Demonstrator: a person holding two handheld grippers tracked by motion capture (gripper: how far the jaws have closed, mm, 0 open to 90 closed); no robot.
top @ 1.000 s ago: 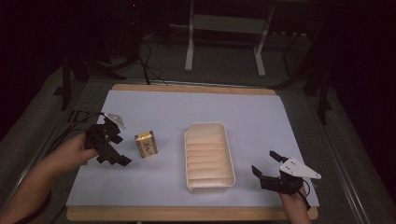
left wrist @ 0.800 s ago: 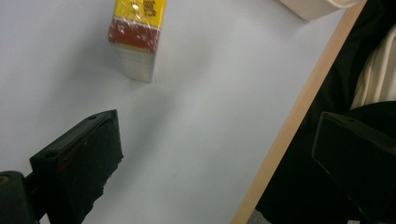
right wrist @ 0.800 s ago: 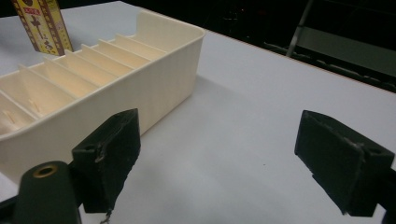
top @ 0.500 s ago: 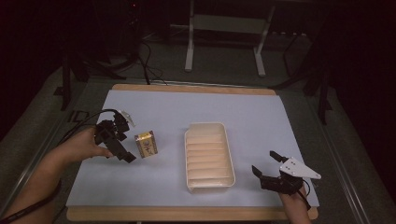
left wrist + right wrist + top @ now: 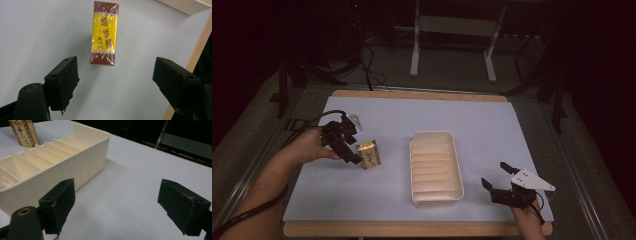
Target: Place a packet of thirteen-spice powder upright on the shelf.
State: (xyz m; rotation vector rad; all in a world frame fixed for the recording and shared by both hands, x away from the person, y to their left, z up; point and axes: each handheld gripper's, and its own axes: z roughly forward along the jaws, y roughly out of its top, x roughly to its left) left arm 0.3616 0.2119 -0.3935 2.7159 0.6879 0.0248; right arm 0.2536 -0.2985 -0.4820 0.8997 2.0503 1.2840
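Left of table: left gripper (image 5: 353, 156), black, two-jaw, held in a hand (image 5: 307, 146) coming in from the near-left, cable trailing off toward the left edge. Jaws stand apart and have just been closing; nothing is pressed between the pads. In the left gripper view (image 5: 115, 82) both black jaws flank bare table surface, the box lying just beyond their tips.

Left-centre: small box (image 5: 368, 153), yellow front with dark red ends and printed characters, wrapped in clear film. It stands on the pale blue table cover (image 5: 377, 200), immediately right of the left gripper's tips in the high view; whether the tips touch it cannot be told there. In the left gripper view the box (image 5: 105, 32) lies ahead of the jaws, in line with the gap between them but apart from both pads.

Centre: cream plastic tray (image 5: 413, 150), long, oblong, divided by crosswise ribs into narrow slots, lying to the right of the box and clear of it. In the right gripper view its wall (image 5: 82, 165) sits left of the jaws, the box (image 5: 23, 132) visible beyond its far end.

Near right: right gripper (image 5: 498, 178), black, with grey three-cornered plate, held in a hand (image 5: 528, 220) at the near edge of the table. Jaws wide apart over bare cover (image 5: 117, 202), holding nothing, near the tray's near-right corner and well apart from the box.
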